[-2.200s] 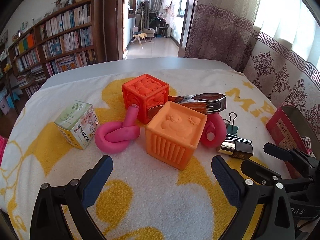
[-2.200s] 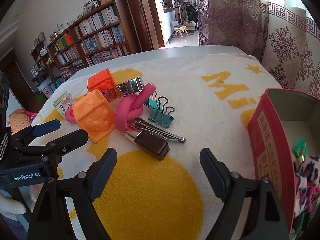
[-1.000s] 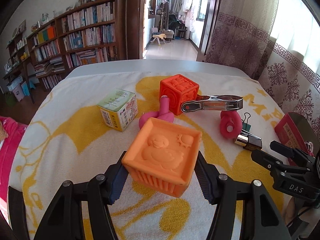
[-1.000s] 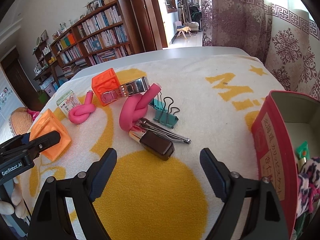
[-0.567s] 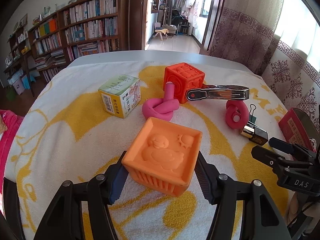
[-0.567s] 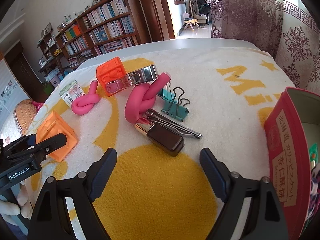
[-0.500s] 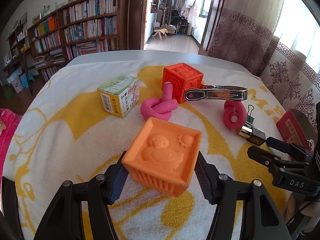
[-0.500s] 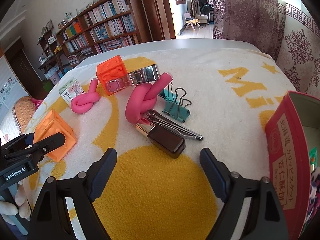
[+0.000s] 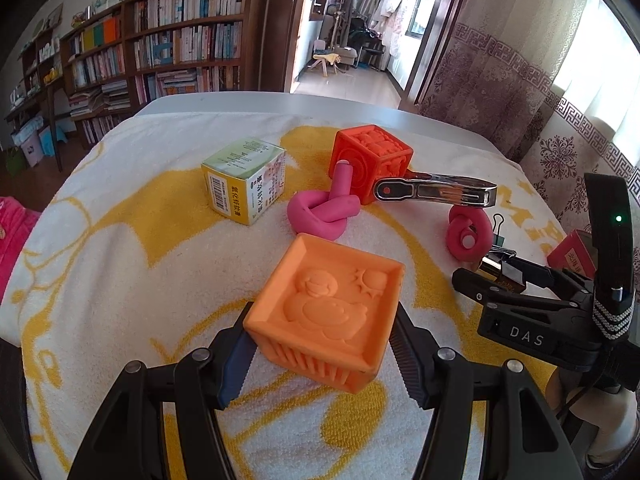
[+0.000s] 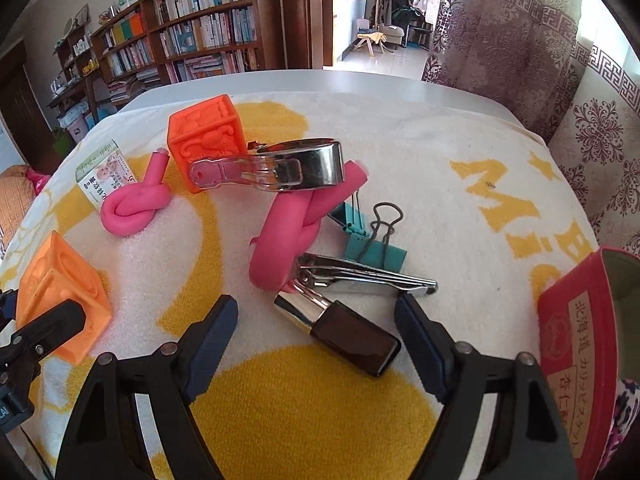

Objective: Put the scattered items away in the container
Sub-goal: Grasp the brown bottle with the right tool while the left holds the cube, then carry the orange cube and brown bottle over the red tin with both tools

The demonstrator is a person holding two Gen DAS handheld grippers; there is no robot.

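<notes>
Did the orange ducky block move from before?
Yes. The orange duck block, clamped in the left gripper, left the pink knot and now sits nearer the camera.

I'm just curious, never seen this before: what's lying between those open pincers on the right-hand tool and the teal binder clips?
In the right wrist view, the open right gripper frames a dark lipstick tube; just beyond lies a nail clipper, then the teal binder clips.

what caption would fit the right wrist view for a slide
Open right gripper poised over a dark lipstick tube and nail clipper, red tin at right.
</notes>
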